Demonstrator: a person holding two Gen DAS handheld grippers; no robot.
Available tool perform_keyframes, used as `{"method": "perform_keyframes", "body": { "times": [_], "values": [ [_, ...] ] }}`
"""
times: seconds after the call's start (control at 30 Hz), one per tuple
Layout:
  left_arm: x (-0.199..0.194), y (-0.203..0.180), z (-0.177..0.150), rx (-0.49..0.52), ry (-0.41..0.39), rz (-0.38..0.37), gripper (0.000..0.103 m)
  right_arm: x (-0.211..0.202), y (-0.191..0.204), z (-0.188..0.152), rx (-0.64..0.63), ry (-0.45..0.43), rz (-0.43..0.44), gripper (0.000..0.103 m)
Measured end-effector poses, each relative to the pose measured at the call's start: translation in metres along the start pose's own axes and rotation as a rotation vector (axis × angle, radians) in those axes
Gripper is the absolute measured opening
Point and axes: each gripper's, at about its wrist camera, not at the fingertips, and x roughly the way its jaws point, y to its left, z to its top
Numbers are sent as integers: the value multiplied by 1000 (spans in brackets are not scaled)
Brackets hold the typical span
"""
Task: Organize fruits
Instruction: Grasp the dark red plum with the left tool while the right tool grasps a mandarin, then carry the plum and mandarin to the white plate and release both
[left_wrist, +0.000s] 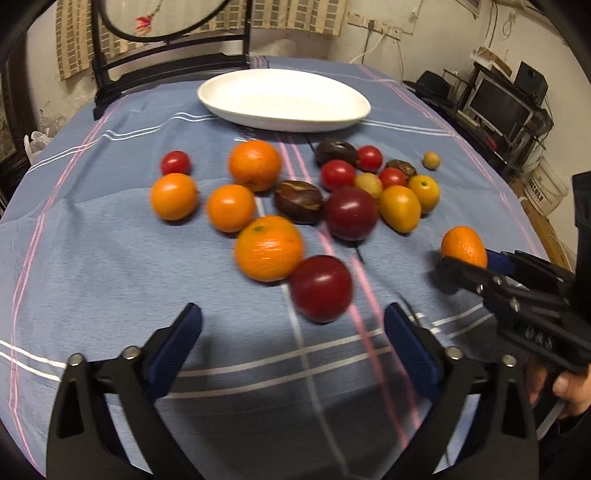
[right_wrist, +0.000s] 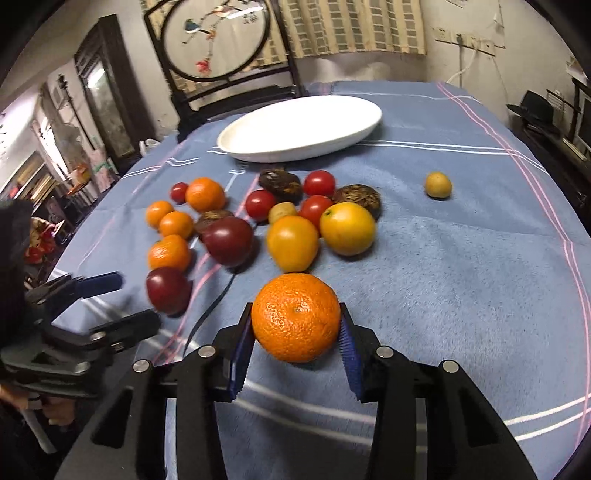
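Observation:
A white oval plate (left_wrist: 281, 124) (right_wrist: 295, 153) sits at the far side of the blue tablecloth. Before it lie several oranges, red tomatoes, yellow fruits, brown fruits and two dark red plums. My right gripper (right_wrist: 295, 317) (left_wrist: 467, 258) is shut on an orange mandarin (right_wrist: 295, 317) (left_wrist: 463, 245), its blue pads pressing both sides just over the cloth. My left gripper (left_wrist: 293, 315) (right_wrist: 129, 302) stands open, and the nearest dark red plum (left_wrist: 320, 288) (right_wrist: 168, 290) lies just ahead of its tips, untouched. A large orange (left_wrist: 269, 248) lies against that plum.
A small yellow-green fruit (right_wrist: 438, 185) (left_wrist: 431, 160) lies alone to the right of the pile. A dark chair with a round embroidered panel (right_wrist: 218, 40) stands behind the table. Shelves and boxes (left_wrist: 502, 103) crowd the right wall. A hand (left_wrist: 565, 387) holds the right gripper's handle.

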Motion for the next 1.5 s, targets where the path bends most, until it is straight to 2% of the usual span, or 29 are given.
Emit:
{"method": "perform_keyframes", "body": {
  "times": [0.03,0.1,0.17,0.2,0.23,0.3,0.33,0.4,0.53,0.67,0.77,0.87,1.0,1.07,1.2,1.37,1.5],
  "values": [
    [3,-5,1,11,7,-1,77,-2,-1,-2,-4,-5,10,43],
    [10,-11,3,17,29,9,74,-6,-4,-5,-4,-11,26,43],
    [18,-12,5,-4,55,11,62,-10,-7,-8,-4,-18,32,43],
    [18,-13,6,-4,39,29,60,-11,-9,-10,-6,-21,33,43],
    [19,-14,7,-2,37,44,51,-12,-11,-11,-5,-22,36,43],
    [21,-16,8,-2,30,56,46,-12,-13,-14,-2,-21,40,43],
    [20,-17,8,4,21,65,37,-12,-14,-14,0,-20,43,43],
    [19,-17,8,6,19,67,36,-14,-15,-15,3,-24,51,43],
    [4,-10,5,2,16,-16,36,-22,-12,-10,-17,-46,57,43],
    [-22,0,14,0,-33,-100,36,-34,-5,12,-50,-94,70,43],
    [-36,6,38,14,-109,-111,37,-39,7,43,-92,-136,71,43],
    [-35,17,75,-6,-141,-119,37,-32,18,82,-136,-172,65,43],
    [-6,29,133,-2,-188,-13,37,7,25,138,-126,-157,51,43],
    [16,36,153,-21,-165,27,37,28,24,157,-109,-149,32,43],
    [65,51,187,-75,-112,30,37,80,9,181,-73,-140,-65,44],
    [98,49,202,-47,-104,23,37,118,-9,183,-4,-75,-67,44],
    [122,50,203,-57,-72,-16,41,123,-12,181,19,-37,-10,47]
  ]
}}
